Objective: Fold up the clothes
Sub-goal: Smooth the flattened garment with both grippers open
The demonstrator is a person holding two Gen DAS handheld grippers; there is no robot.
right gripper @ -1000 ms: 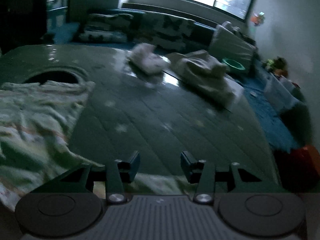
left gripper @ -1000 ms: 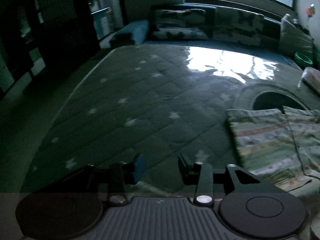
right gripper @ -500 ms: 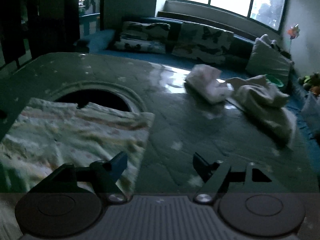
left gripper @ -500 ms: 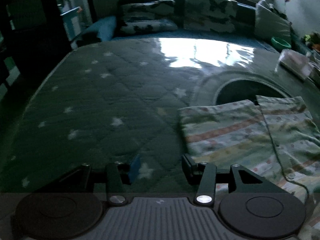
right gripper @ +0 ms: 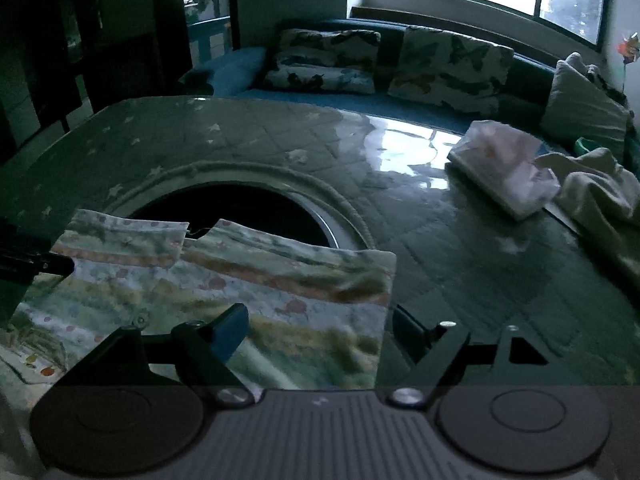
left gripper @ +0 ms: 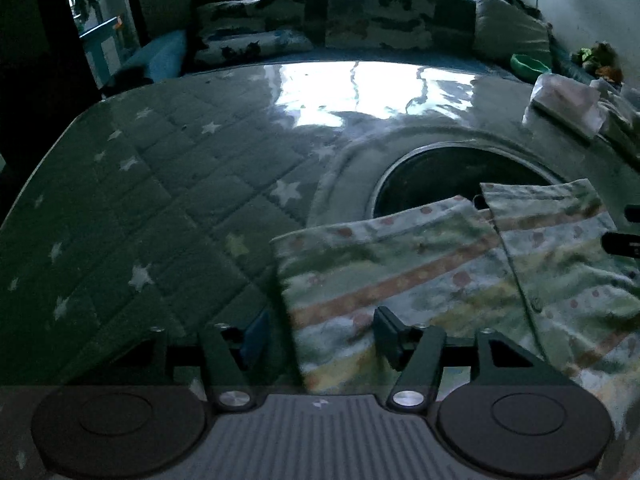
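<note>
A pale garment with coloured stripes and dots [left gripper: 420, 272] [right gripper: 256, 280] lies flat on the quilted star-patterned table cover [left gripper: 168, 208]. My left gripper [left gripper: 322, 334] hovers over the garment's left edge. Its jaws are opening, with that edge between them and neither pad pressing on the cloth. Over the garment's right edge, my right gripper [right gripper: 320, 336] is also opening its jaws. One finger is above the cloth and the other above the bare cover. Each gripper shows as a dark shape at the side of the other's view.
A dark round hole [right gripper: 236, 216] in the table lies just beyond the garment. A folded pale bundle [right gripper: 504, 168] and a crumpled light cloth [right gripper: 592, 196] lie at the far right. A sofa with cushions [left gripper: 376, 16] runs behind the table.
The left gripper has come in from the left and the right gripper from the right. Both jaws have opened wider and now straddle the garment's side edges.
</note>
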